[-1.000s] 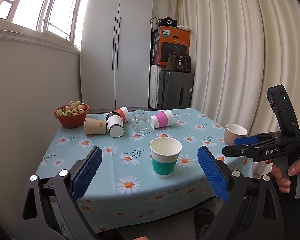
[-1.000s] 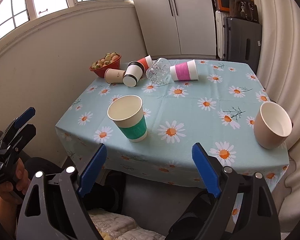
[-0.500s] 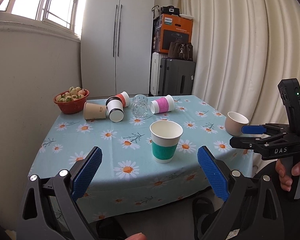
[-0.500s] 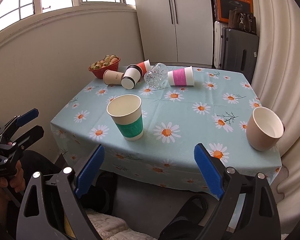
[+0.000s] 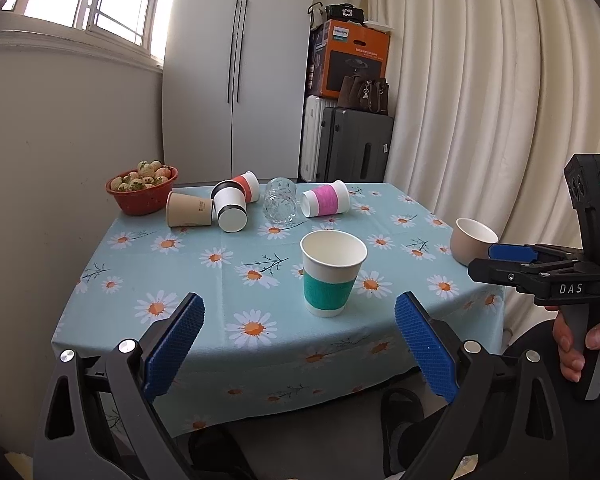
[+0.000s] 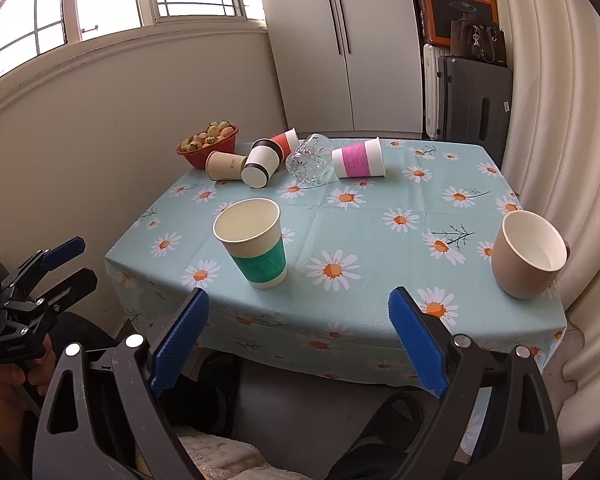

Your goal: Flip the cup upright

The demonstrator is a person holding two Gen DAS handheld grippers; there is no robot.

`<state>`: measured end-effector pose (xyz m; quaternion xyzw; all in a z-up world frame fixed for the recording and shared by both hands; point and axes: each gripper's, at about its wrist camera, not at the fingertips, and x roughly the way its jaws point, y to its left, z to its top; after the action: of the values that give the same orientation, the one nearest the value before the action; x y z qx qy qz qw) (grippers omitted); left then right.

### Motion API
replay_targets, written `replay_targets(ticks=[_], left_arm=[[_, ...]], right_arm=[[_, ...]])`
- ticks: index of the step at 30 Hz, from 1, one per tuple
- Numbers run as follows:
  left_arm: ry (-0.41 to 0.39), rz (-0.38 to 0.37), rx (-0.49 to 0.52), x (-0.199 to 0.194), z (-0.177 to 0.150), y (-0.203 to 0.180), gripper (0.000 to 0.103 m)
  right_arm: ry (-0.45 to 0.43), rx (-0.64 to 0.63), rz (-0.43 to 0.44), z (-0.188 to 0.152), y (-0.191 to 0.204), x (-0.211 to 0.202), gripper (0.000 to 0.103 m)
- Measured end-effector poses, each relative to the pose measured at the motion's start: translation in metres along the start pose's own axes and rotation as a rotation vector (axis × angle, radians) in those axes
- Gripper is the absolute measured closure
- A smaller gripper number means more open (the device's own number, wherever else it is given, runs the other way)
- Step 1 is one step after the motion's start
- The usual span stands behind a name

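Note:
A green-banded paper cup (image 5: 333,272) (image 6: 256,242) stands upright near the table's front edge. A beige cup (image 5: 471,240) (image 6: 528,254) stands upright at the right edge. At the back lie several cups on their sides: a tan paper cup (image 5: 188,209), a black-and-white cup (image 5: 230,211), a red cup (image 5: 247,186), a clear glass (image 5: 280,201) (image 6: 310,159) and a pink-banded cup (image 5: 325,204) (image 6: 359,158). My left gripper (image 5: 296,344) is open and empty, off the table's front. My right gripper (image 6: 298,340) is open and empty, also off the front edge.
A red bowl of fruit (image 5: 142,189) sits at the back left corner of the daisy tablecloth (image 5: 204,280). A wall runs along the left, a curtain (image 5: 480,100) along the right. A cabinet and suitcases (image 5: 352,148) stand behind the table.
Both grippers have pulled back and away from the table, so the table looks farther and lower in both views. Both stay open. No cup has moved.

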<state>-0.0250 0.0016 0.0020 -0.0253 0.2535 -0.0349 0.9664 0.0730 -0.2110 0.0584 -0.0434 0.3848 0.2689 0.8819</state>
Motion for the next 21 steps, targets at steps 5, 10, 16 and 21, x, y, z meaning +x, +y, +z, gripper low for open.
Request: replay_targets(ticks=[5,10,16,21], left_arm=[[0.017,0.004,-0.004,0.0034,0.0,0.0005,0.009],[0.028,0.001,0.004,0.0051,-0.0013,-0.0016,0.009],[0.035,-0.001,0.007,0.007,-0.0016,-0.0024,0.009],[0.04,-0.002,0.009,0.0078,-0.0018,-0.0035,0.009]], right_arm=[[-0.005,-0.015,-0.008,-0.0007,0.0032,0.0,0.013],[-0.001,-0.031,-0.013,-0.0008,0.0067,0.0019,0.013],[-0.005,-0.039,-0.017,-0.0013,0.0076,0.0017,0.012],[-0.004,-0.039,-0.021,-0.0012,0.0078,0.0028,0.011]])
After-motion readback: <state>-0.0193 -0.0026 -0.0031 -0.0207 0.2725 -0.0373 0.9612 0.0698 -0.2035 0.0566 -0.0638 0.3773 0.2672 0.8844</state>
